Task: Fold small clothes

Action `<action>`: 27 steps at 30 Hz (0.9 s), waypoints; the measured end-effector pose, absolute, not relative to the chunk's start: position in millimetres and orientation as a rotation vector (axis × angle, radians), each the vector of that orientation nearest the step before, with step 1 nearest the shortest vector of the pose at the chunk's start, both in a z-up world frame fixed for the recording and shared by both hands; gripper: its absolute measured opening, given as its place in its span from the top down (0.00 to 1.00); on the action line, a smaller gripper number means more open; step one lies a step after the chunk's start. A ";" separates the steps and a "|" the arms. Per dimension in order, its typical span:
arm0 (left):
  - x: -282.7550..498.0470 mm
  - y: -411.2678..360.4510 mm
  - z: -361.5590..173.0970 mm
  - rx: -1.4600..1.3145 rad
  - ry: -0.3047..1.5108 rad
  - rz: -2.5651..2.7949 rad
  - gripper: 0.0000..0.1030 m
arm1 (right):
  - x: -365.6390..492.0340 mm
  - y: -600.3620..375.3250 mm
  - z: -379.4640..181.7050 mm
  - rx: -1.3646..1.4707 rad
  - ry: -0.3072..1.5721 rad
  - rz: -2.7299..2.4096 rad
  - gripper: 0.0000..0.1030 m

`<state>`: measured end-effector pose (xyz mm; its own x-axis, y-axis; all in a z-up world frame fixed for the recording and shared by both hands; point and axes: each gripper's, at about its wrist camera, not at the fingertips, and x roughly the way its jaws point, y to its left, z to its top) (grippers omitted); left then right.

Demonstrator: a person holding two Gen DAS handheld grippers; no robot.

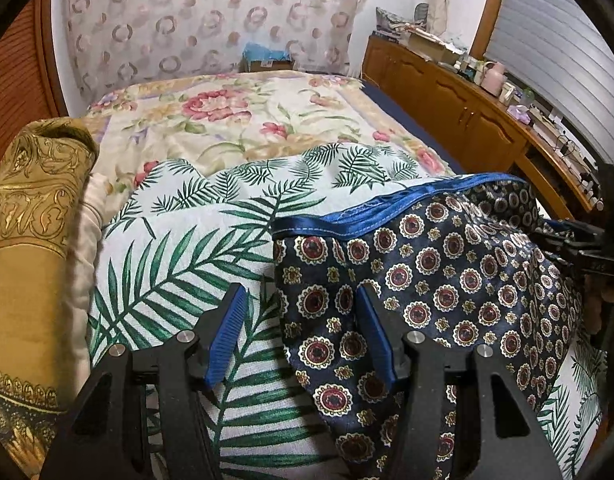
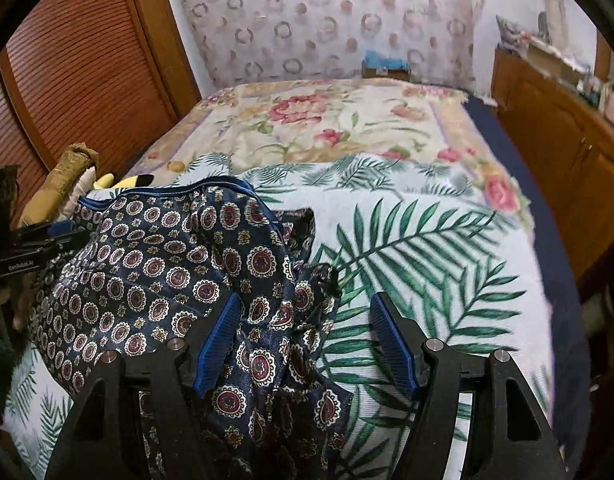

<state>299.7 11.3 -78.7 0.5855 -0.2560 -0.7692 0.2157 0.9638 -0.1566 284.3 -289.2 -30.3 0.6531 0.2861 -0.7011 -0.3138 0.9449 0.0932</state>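
The shorts [image 1: 427, 280], dark blue with round medallions, are lying on the palm-leaf cloth [image 1: 179, 264] that is covering the near end of the bed [image 1: 235, 120]. They are placed there, I think, because the cloth is giving a flat, soft place for folding.

The left gripper [image 1: 301, 336] is standing wide and holding nothing; the left edge of the shorts is lying between its jaws, so it seems to be preparing to take this edge. The right gripper [image 2: 307, 340] is also standing wide and empty, above the wrinkled right side of the shorts, which is bunching up there.

The blue waistband [image 1: 387, 208] is lying on the far side, so the shorts are pointing away from the person. Their long axis is running left to right, along the waistband.
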 end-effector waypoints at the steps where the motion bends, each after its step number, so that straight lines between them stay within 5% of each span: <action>1: 299.3 11.3 -78.9 -0.046 0.902 -0.277 0.42 | 285.1 -287.7 -33.2 -0.030 0.781 0.344 0.33; 5: 299.6 10.3 -78.8 -0.044 0.901 -0.278 0.42 | 289.4 -290.5 -33.3 -0.024 0.776 0.375 0.33; 10: 301.8 6.7 -78.1 -0.034 0.905 -0.300 0.43 | 287.7 -287.9 -39.7 -0.050 0.766 0.433 0.60; 13: 303.5 5.3 -77.4 -0.045 0.901 -0.329 0.54 | 287.4 -291.3 -42.9 -0.047 0.773 0.472 0.75; 16: 305.6 6.5 -76.6 -0.088 0.914 -0.368 0.77 | 288.0 -297.7 -42.8 -0.043 0.772 0.494 0.85; 18: 303.9 6.7 -74.6 -0.118 0.915 -0.401 0.93 | 285.3 -302.0 -40.7 -0.024 0.759 0.498 0.89; 27: 258.8 12.1 -19.3 -0.122 0.738 -0.415 0.95 | 237.5 -307.7 -0.1 -0.061 0.572 0.491 0.92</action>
